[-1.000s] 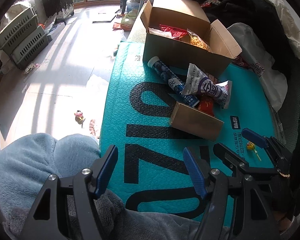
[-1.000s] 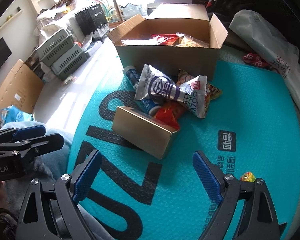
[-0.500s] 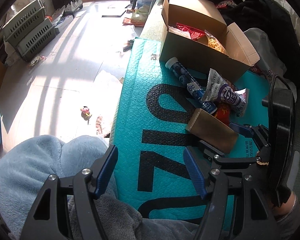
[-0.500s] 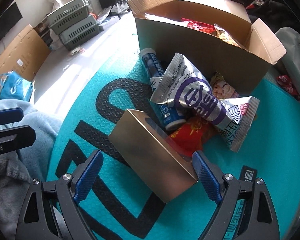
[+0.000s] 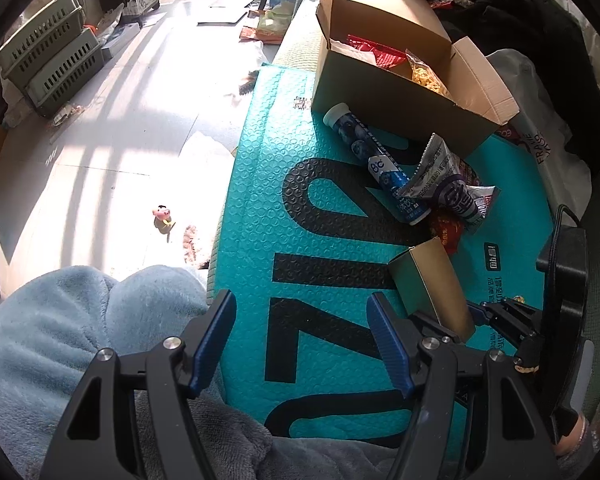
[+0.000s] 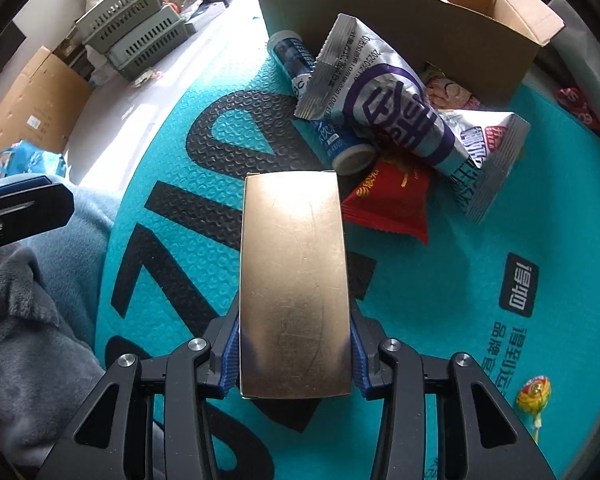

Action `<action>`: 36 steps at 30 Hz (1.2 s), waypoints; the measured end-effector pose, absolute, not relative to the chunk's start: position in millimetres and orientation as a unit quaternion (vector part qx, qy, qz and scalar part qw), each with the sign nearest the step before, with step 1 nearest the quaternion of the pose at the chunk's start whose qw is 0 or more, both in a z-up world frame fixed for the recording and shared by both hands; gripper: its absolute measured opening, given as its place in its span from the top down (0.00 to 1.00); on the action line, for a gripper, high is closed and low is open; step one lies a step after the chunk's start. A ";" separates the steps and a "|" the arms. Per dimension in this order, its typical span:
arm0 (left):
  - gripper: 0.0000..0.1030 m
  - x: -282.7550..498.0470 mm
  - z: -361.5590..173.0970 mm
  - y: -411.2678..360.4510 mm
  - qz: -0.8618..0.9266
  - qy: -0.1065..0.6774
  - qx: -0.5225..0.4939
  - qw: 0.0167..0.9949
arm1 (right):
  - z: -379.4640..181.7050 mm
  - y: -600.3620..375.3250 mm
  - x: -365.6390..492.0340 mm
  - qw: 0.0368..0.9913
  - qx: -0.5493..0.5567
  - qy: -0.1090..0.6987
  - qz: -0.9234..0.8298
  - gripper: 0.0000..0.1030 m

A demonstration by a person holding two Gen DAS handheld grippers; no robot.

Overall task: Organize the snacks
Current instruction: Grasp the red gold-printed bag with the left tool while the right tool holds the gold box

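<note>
- While the right gripper (image 6: 294, 354) has its blue pads pressed against both long sides of the gold box (image 6: 294, 276), the left gripper (image 5: 300, 340) hangs with its jaws wide apart, nothing between them.
- Seen from the left wrist, the gold box (image 5: 430, 286) sits low over the teal mat (image 5: 300, 220); whether it touches the mat I cannot tell.
- Just beyond the box's far end lie a red packet (image 6: 392, 202), a blue tube (image 6: 324, 120) and a silver pouch (image 6: 392, 112) draped across the tube.
- Behind that heap stands an open cardboard carton (image 5: 404, 76) with snack bags inside; a further packet is wedged between carton and pouch, mostly hidden.
- A lollipop (image 6: 534, 398) lies alone on the mat near the right gripper.
- The mat is bubble-textured with large black lettering, cut off by both grippers' frames.
- Left of the mat is a sunlit pale floor (image 5: 112, 128) with a small pink toy (image 5: 163, 216), stacked grey-green crates (image 5: 52, 64) and flattened cardboard (image 6: 28, 108).
- Blue-grey fleece (image 5: 60, 340) fills the near left corner, and dark clothing piles beyond the carton.
</note>
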State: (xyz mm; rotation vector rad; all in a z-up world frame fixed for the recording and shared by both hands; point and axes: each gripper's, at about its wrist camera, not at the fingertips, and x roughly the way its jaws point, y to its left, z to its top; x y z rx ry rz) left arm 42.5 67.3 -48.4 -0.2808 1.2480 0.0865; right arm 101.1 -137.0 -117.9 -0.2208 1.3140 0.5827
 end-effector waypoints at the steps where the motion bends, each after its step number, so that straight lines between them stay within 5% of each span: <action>1: 0.35 43.3 -48.4 63.0 0.035 0.582 -0.130 0.802 | -116.5 -143.8 98.4 0.747 -0.091 0.605 0.261 0.58; 36: 0.35 130.6 -88.0 -39.9 -0.113 0.602 -0.105 0.784 | -96.8 -263.9 117.0 0.781 0.014 0.608 0.142 0.58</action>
